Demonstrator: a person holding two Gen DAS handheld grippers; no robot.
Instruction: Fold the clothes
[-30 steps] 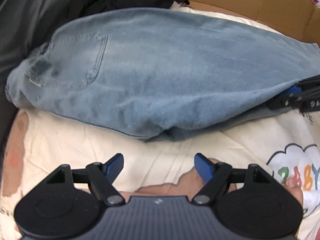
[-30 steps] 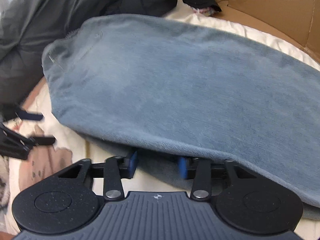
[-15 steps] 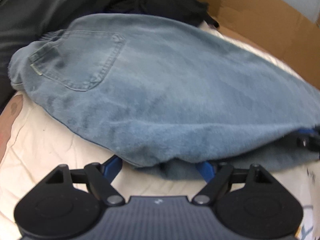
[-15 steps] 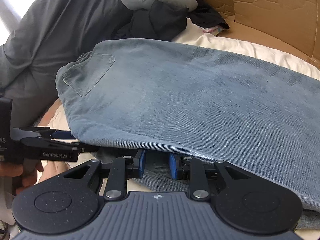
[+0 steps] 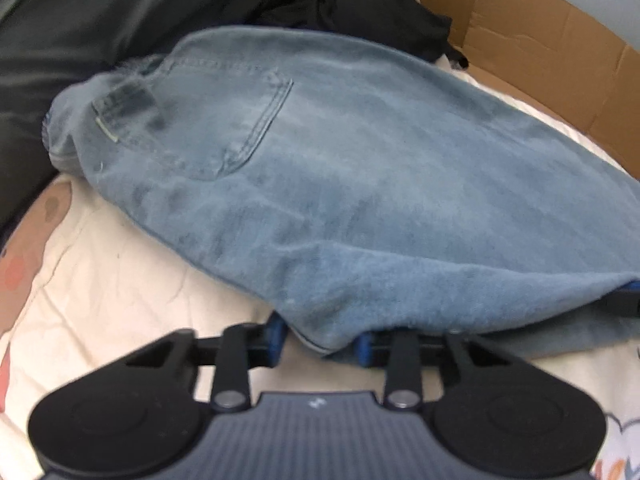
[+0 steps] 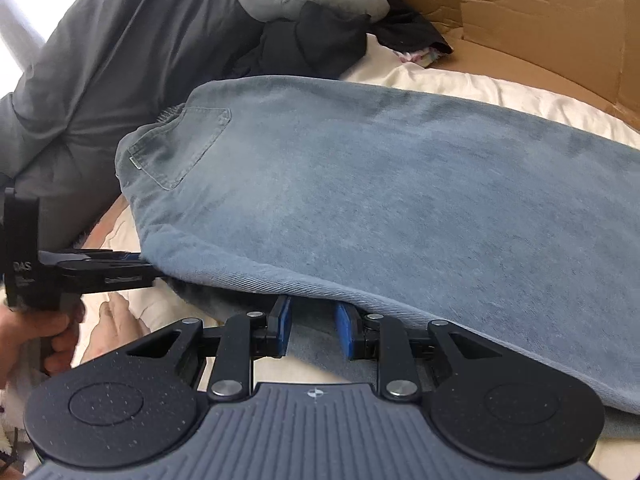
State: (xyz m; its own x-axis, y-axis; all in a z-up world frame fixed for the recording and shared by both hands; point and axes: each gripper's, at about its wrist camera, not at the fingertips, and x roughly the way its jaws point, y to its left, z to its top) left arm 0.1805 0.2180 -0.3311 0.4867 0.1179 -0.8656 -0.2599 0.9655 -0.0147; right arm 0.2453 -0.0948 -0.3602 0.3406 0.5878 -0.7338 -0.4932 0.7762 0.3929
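Cream bedding carries the folded jeans; the left gripper, jaws just closed, pinches their near edge. Right view: cardboard behind (creased), right gripper clamping the lower denim layer.

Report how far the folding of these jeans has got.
Done: the jeans lie doubled lengthwise on the cream sheet, back pocket up. In hand: both tongs are at the near edge. The left tongs have just been closing on that edge; the right tongs grip the denim further along. Left: the cross fold hasn't started, and dark clothes wait by the cardboard box.
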